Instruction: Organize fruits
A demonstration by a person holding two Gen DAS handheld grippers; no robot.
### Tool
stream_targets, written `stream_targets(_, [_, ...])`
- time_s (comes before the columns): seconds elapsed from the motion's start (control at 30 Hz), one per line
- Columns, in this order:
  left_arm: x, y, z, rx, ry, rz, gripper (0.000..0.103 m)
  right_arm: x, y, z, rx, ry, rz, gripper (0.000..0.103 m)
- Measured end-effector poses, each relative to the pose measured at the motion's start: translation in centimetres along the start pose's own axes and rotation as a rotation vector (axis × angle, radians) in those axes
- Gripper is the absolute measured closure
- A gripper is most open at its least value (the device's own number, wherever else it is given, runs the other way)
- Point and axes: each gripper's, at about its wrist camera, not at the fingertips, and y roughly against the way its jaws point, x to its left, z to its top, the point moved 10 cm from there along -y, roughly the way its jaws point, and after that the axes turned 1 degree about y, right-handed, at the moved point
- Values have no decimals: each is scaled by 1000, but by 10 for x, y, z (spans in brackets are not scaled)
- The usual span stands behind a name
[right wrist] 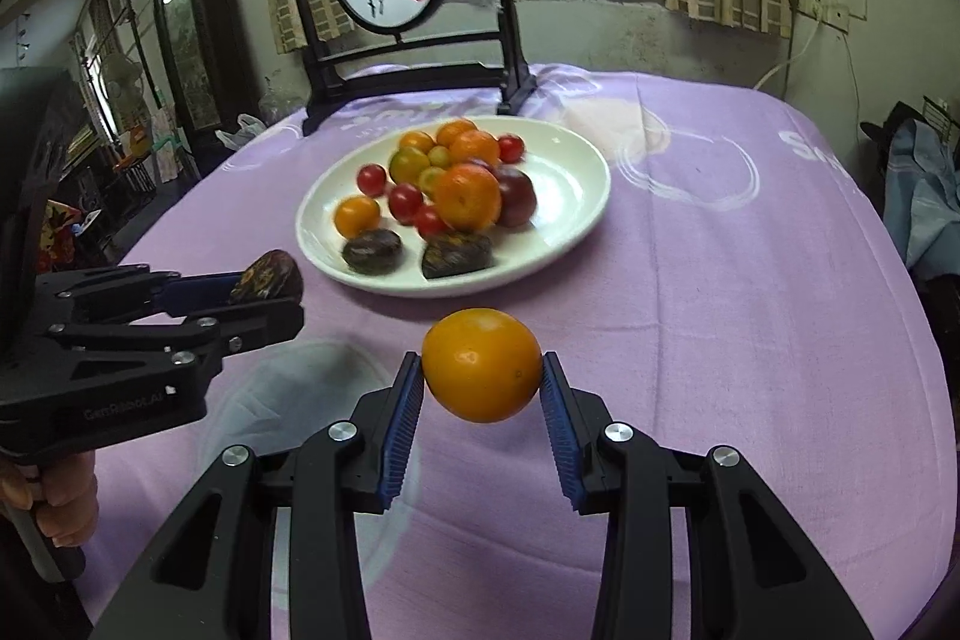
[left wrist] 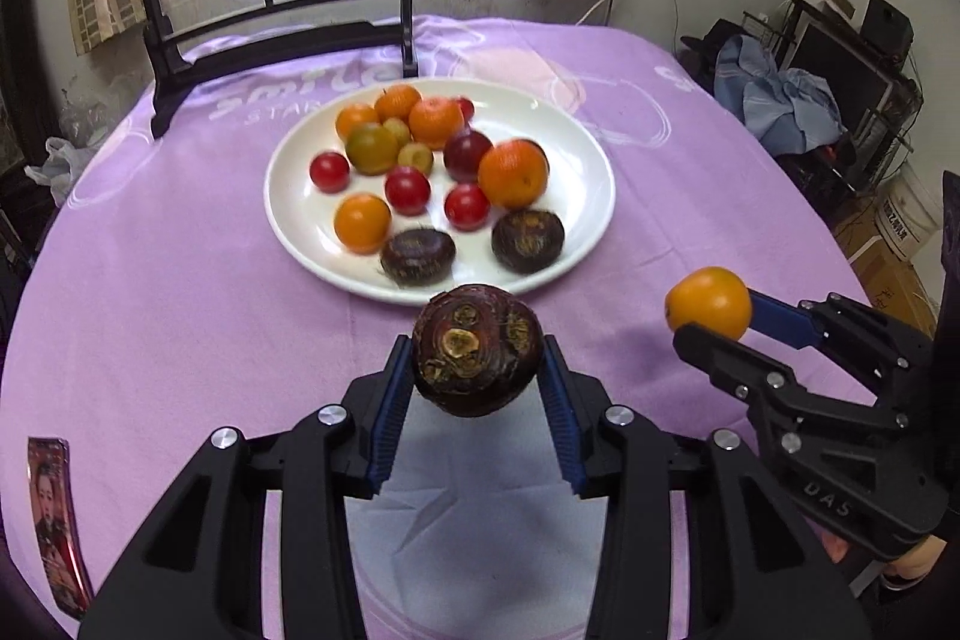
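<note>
left gripper [left wrist: 478, 358] holds a dark water chestnut [left wrist: 477, 349], low middle | right gripper [right wrist: 483, 376] holds a small orange [right wrist: 482, 365] | white plate [left wrist: 576, 142] above already has many fruits; these two not yet placed

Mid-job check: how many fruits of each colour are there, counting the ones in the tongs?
Orange fruit: 6 (5 on the plate, 1 in the right tongs)
Red fruit: 4
Green fruit: 3
Purple fruit: 1
Brown fruit: 3 (2 on the plate, 1 in the left tongs)
Total: 17
</note>
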Motion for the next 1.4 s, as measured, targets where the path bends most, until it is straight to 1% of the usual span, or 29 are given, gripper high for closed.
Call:
stream_targets(0.2, [21,1,29,-36,1,39,62,23,-5,37,-32,41,26,63])
stream_targets(0.33, [40,-16,49,-38,15,68,62,34,-24,59,-31,39,45,63])
stream_targets(0.43, [57,-35,63,-26,38,97,62,37,-41,71,-25,38,37,63])
stream_targets(0.6, [78,-62,78,-4,71,130,62,38,-69,83,-9,52,5,63])
stream_targets(0.77, [88,-86,87,15,87,153,62,29,-95,88,22,43,-21,62])
stream_targets(0.9, [93,-97,91,16,111,166,62,27,-99,92,-3,47,-24,62])
stream_targets(0.97, [91,-97,90,9,109,152,60,26,-97,91,-4,41,-23,62])
stream_targets(1.0, [89,-94,89,0,104,152,56,25,-96,90,-4,39,-21,61])
stream_targets(1.03, [88,-90,88,-15,96,159,47,24,-92,89,-11,36,-20,59])
stream_targets(1.1, [87,-81,86,-45,86,186,38,22,-87,89,-21,28,-14,55])
stream_targets(1.13, [86,-78,85,-53,84,188,37,21,-84,88,-28,21,-12,52])
stream_targets(1.27, [81,-67,76,-52,98,171,36,20,-73,85,-42,13,-12,52])
stream_targets(1.33, [78,-61,70,-56,91,174,32,18,-67,83,-54,9,-13,51])
stream_targets(1.4, [75,-55,65,-58,87,173,32,16,-62,80,-57,-4,-12,51])
